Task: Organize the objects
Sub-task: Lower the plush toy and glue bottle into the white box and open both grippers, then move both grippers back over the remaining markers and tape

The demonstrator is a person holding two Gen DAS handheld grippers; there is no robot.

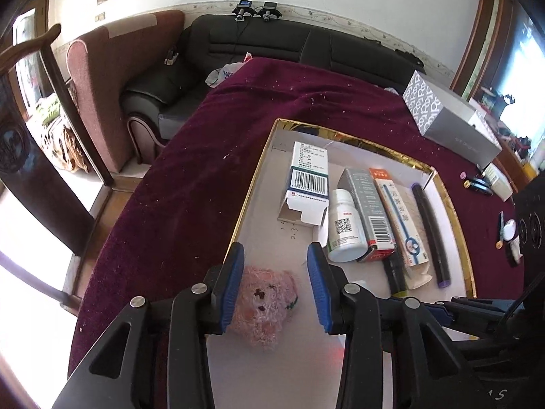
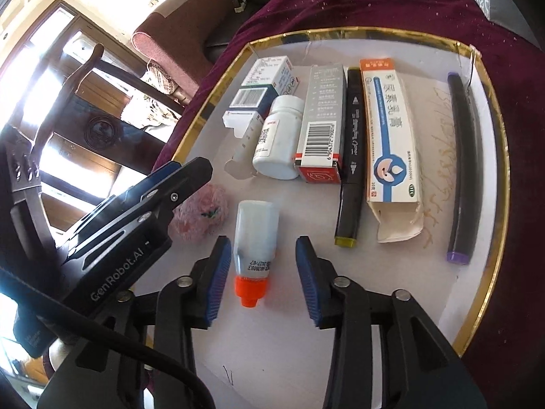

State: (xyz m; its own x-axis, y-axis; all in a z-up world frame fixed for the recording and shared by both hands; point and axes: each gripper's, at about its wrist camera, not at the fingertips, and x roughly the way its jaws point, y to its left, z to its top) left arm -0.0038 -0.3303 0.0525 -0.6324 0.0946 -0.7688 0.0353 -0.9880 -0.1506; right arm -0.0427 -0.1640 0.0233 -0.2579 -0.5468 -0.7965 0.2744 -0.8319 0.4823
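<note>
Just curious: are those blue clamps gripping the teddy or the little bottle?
Neither. Both are open: the teddy and bottle lie loose between the pads on the tray.

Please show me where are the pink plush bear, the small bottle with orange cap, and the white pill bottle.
pink plush bear (image 1: 264, 306): left wrist view, on its face.
small bottle with orange cap (image 2: 254, 238): right wrist view, on its body.
white pill bottle (image 2: 277, 139): right wrist view, on its label side.

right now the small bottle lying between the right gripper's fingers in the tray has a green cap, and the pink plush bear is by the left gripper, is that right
Not quite: the small bottle's cap is orange, not green, as the right wrist view shows. The rest holds: it lies in the tray between the open right gripper's fingers, and the pink plush bear is by the left gripper.
</note>
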